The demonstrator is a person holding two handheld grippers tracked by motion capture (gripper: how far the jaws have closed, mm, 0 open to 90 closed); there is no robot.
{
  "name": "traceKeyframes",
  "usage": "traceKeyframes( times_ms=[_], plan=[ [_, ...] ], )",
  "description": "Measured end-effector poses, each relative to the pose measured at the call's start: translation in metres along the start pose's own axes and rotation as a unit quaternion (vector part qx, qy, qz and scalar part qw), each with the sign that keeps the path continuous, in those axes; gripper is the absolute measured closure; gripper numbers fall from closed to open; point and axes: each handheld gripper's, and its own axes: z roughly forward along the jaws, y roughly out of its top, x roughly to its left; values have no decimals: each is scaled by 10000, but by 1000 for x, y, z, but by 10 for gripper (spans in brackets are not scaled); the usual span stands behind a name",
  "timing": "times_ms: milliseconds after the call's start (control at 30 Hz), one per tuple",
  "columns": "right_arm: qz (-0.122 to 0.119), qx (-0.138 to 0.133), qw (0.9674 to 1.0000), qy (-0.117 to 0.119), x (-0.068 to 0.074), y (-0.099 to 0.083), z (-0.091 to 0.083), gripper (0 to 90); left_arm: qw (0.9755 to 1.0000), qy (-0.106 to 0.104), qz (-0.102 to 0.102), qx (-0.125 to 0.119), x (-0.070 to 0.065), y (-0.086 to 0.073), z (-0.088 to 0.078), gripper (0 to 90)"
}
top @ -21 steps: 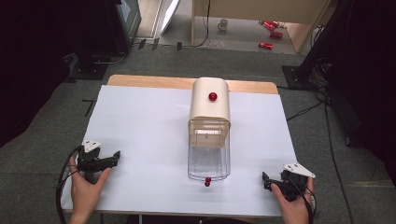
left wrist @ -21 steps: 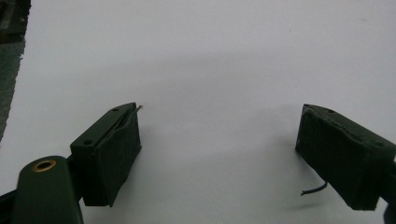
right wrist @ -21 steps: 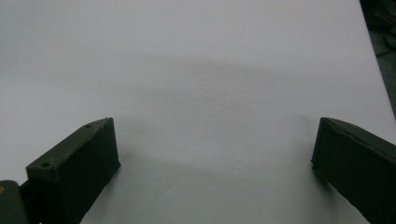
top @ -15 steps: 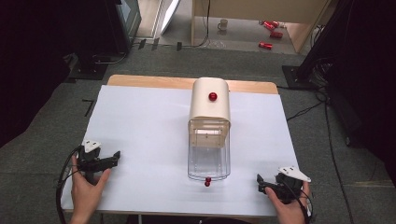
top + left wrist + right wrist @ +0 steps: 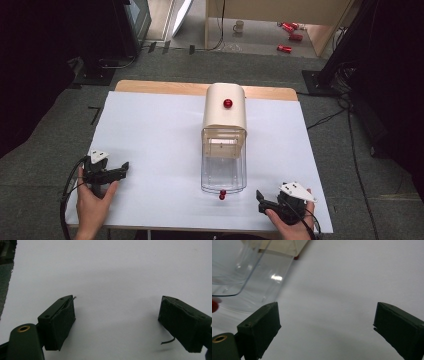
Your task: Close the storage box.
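Right claw is seen spread wide, nothing held or touched; left claw likewise released. Clear drawer lies just left of right claw, long axis toward cream housing, red knob nearest.

No writing, label, brand, number or sign can be read in any of the views.
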Motion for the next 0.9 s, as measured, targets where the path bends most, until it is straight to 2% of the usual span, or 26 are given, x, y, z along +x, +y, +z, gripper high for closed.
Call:
traceKeyframes(
  times_ms=[167, 367, 633, 900],
  plan=[
    [-105, -6, 9996, 258, 15, 0, -4, 64, 10000, 2, 3, 0, 0, 0, 0, 139],
    [-366, 6, 9978, 559, 33, 1, -3, 32, 10000, 5, 8, 10, 0, 0, 0, 139],
    [-433, -49, 9961, 772, 54, 4, 2, 21, 10000, 7, 8, 8, 0, 0, 0, 139],
    [-522, -3, 9950, 850, 68, 7, 15, 21, 10000, 7, 12, 8, 0, 0, 0, 139]
  ],
)
